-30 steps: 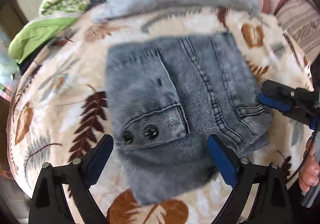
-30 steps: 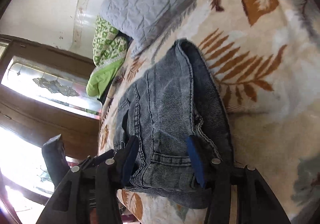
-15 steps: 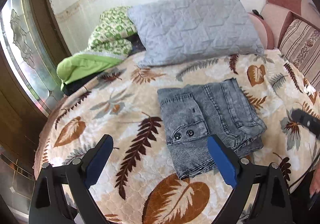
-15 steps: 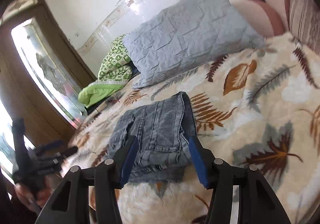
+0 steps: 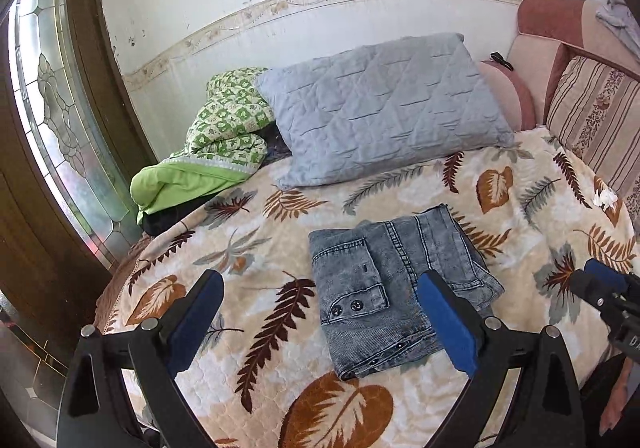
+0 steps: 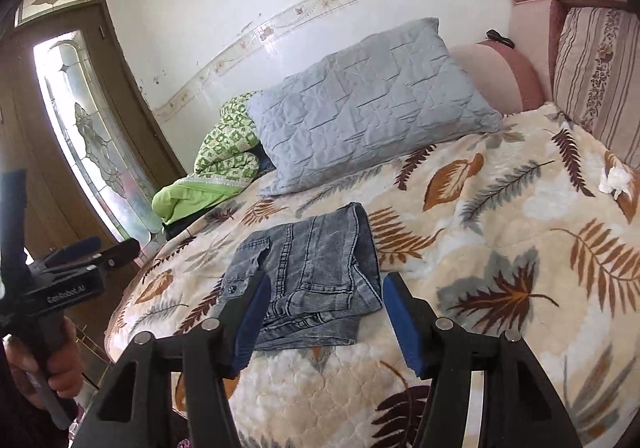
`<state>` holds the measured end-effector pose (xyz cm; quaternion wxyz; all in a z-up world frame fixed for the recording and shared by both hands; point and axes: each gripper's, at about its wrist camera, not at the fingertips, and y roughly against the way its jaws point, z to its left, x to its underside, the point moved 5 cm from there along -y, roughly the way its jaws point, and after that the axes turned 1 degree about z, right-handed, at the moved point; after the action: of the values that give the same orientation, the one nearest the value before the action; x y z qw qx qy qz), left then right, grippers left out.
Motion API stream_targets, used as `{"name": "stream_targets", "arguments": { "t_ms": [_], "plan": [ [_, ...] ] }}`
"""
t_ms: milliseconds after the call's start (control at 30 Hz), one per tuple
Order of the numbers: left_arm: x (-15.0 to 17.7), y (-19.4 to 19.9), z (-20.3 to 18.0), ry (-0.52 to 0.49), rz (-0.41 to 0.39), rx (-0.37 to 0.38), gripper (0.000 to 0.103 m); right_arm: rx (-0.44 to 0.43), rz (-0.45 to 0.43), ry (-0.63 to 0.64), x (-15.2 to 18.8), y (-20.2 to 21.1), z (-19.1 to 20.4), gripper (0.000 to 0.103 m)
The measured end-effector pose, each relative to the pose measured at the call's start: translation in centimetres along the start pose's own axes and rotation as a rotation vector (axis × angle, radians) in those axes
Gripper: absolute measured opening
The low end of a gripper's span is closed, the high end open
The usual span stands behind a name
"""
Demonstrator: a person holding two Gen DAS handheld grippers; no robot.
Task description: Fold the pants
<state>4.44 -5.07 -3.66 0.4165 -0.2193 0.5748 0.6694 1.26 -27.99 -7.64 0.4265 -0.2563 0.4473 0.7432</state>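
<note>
Pants (image 5: 396,288): folded bundle, long axis toward the pillow (image 5: 384,108).
Left gripper (image 5: 320,324): fingers wide, empty, short of the pants.
Right gripper (image 6: 324,318): wide, empty, nearer their waistband end.

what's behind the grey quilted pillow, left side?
A green patterned quilt sticks out from behind the grey pillow, with a lime green layer below it and something dark tucked at the pillow's edge. How far these reach behind the pillow is covered.
</note>
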Motion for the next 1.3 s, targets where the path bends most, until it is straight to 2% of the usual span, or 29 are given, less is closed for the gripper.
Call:
{"name": "stream_targets", "arguments": {
  "t_ms": [400, 833, 1300],
  "plan": [
    [0.5, -0.7, -0.8, 0.006, 0.013, -0.004, 0.098, 0.014, 0.034, 0.027, 1.1, -1.6, -0.5, 0.061],
    [1.5, -1.7, -0.6, -0.005, 0.015, -0.035, 0.098, 0.032, 0.053, 0.134, 2.3, -2.8, 1.5, 0.062],
    [2.1, -2.6, -0.4, -0.014, 0.042, -0.052, 0.098, 0.035, 0.082, 0.142, 2.8, -3.7, 1.7, 0.062]
  ]
}}
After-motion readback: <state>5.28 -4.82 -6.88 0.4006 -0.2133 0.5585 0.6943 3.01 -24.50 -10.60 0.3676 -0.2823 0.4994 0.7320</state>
